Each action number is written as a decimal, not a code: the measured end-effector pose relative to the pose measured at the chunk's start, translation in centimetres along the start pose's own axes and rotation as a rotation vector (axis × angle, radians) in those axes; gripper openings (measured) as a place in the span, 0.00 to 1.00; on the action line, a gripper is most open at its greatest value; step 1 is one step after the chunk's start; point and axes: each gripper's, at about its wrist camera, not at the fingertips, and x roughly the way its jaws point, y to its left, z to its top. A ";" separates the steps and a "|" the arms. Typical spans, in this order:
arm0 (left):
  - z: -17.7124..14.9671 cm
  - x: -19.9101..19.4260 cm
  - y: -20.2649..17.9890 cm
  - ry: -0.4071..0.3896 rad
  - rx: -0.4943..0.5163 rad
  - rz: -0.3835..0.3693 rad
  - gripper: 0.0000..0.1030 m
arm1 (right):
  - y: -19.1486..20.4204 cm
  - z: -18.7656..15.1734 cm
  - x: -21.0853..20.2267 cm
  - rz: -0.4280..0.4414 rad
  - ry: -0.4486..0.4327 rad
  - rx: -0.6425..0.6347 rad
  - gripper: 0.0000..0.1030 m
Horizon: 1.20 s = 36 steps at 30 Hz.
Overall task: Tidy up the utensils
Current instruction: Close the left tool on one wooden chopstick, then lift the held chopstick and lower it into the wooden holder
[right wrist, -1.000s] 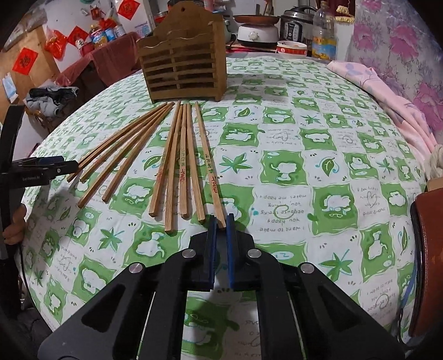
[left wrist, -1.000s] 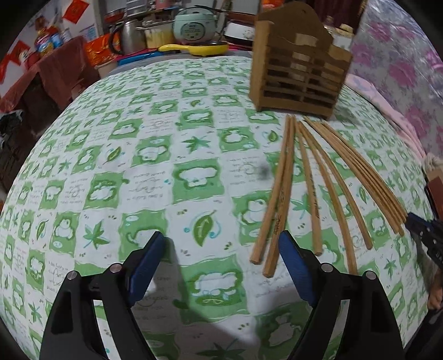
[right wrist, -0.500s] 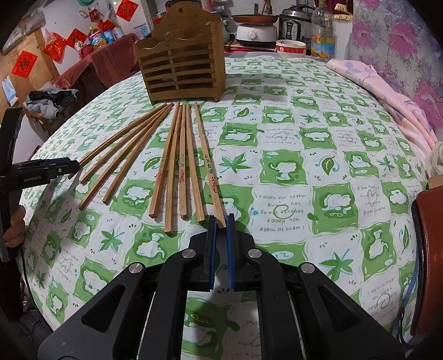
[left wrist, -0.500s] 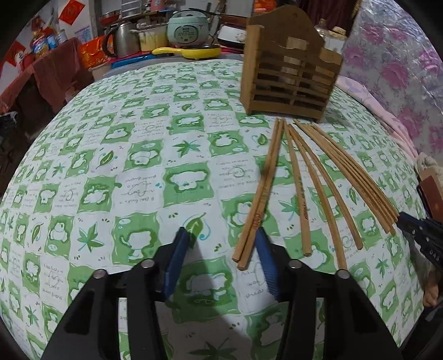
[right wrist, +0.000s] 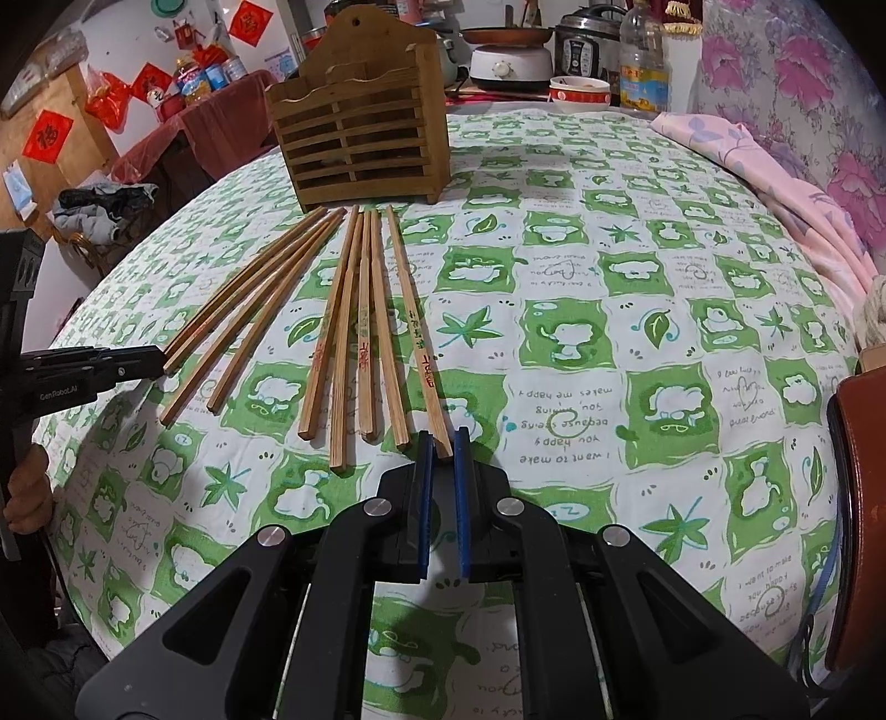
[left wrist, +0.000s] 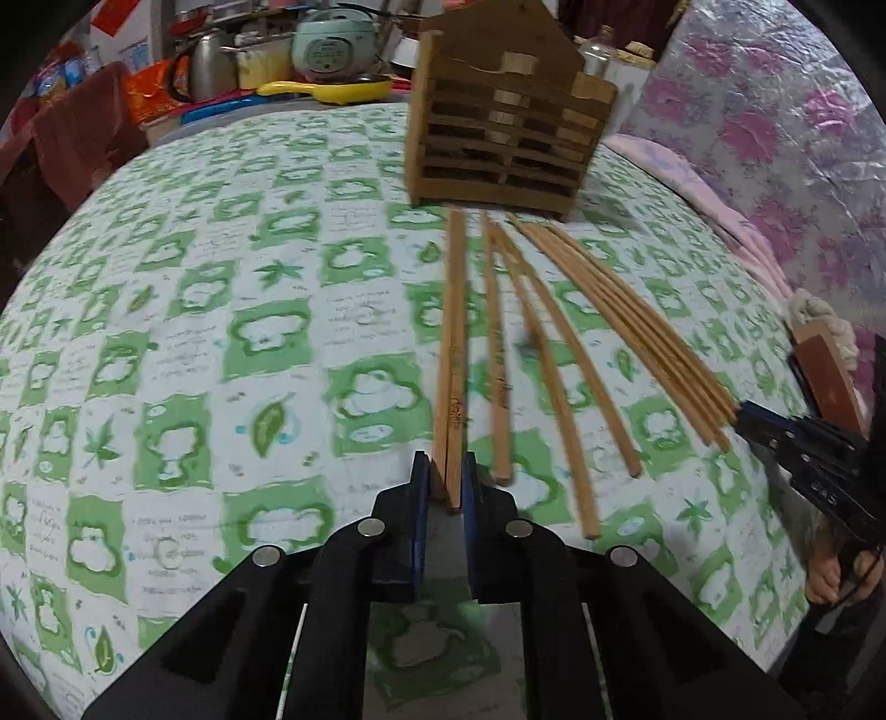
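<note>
Several wooden chopsticks (right wrist: pixel 362 332) lie fanned on the green-and-white tablecloth in front of a slatted wooden holder (right wrist: pixel 360 138), also seen in the left wrist view as the holder (left wrist: pixel 498 144). My left gripper (left wrist: pixel 446 482) is closing its jaws, and its blue pads press the near ends of a pair of chopsticks (left wrist: pixel 455 343) lying side by side. In the right wrist view it shows as the left gripper (right wrist: pixel 158 357). My right gripper (right wrist: pixel 442 446) is shut on the near end of the rightmost chopstick (right wrist: pixel 412 327), which rests on the cloth. The left wrist view shows this right gripper (left wrist: pixel 742 415).
The round table (right wrist: pixel 637 332) drops away at the left and near edges. Pots, a rice cooker (left wrist: pixel 332 50) and bottles stand behind it. A pink cloth (right wrist: pixel 775 183) lies at the right edge, and a brown chair back (right wrist: pixel 858 498) stands close on the right.
My left gripper slid right over the leftmost pair of chopsticks, and its jaws went from wide open to closed on them. The right gripper and its chopstick stayed still.
</note>
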 end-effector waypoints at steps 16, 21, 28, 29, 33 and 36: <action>-0.2 -1.9 1.3 -0.031 -0.047 -0.039 0.17 | -0.2 0.0 0.0 0.005 0.000 0.008 0.09; -0.2 -1.1 2.4 -0.008 -0.092 -0.030 0.29 | -0.2 0.0 0.0 0.006 0.000 0.009 0.09; -0.1 -1.2 3.3 -0.024 -0.113 -0.014 0.28 | -0.2 0.0 0.0 0.006 0.000 0.009 0.09; -0.1 -1.2 3.6 -0.027 -0.119 -0.004 0.28 | -0.2 0.0 0.0 0.006 0.000 0.009 0.09; -0.1 -1.1 3.7 -0.030 -0.113 0.012 0.29 | -0.2 0.1 0.0 0.006 0.000 0.010 0.09; -0.1 -1.3 3.6 -0.032 -0.114 0.013 0.29 | -0.2 0.1 0.0 0.007 0.000 0.010 0.09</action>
